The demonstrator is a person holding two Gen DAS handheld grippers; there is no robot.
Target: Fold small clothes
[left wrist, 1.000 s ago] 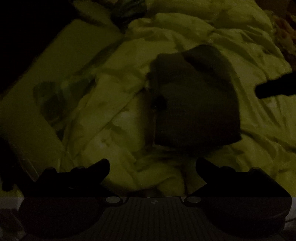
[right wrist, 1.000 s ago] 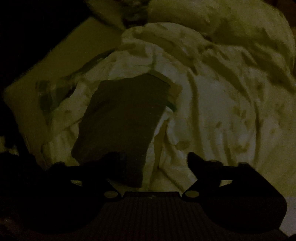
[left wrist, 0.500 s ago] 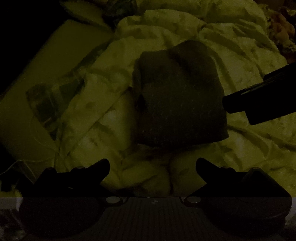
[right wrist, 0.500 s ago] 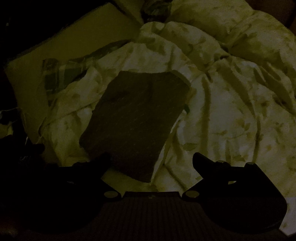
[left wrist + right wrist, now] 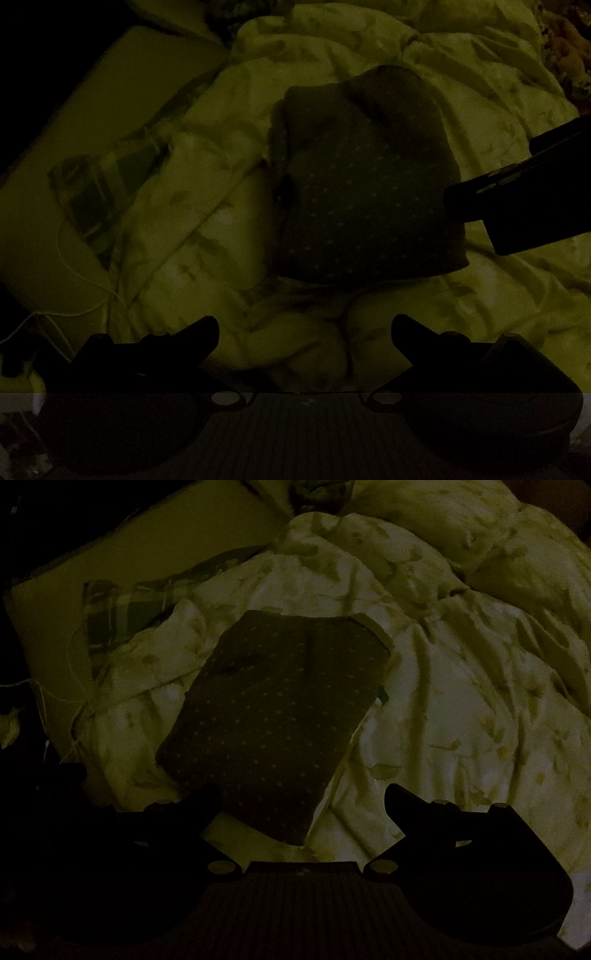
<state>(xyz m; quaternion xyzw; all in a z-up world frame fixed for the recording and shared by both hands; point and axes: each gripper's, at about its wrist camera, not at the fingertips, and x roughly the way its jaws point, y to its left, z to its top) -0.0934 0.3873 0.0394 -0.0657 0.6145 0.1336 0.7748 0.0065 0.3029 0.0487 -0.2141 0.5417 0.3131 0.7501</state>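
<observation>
Your left tongs [image 5: 304, 328] stand wide open and hold nothing; both fingers hang above the rumpled duvet [image 5: 369, 332], short of the garment. Your right tongs [image 5: 301, 801] are likewise spread wide and empty — the left finger [image 5: 195, 801] overlaps the near corner of the cloth in the right wrist view, but whether it touches cannot be told in this light.

The folded garment [image 5: 369, 184], dark with a fine pale dot pattern, lies flat on the duvet near the middle of the bed. In the right wrist view the same garment [image 5: 273, 716] shows as a roughly four-sided stack, its far edge showing a paler layer beneath.

In the left wrist view your right tongs [image 5: 517, 199] enter from the right edge, their tip just beside the garment's right side; contact cannot be confirmed.

A plaid cloth [image 5: 122, 609] lies to the left, partly under the duvet [image 5: 461, 701], on a plain pale pillow [image 5: 122, 99]. A thin cord [image 5: 74, 291] trails across the lower left — the lighting is very dim throughout.
</observation>
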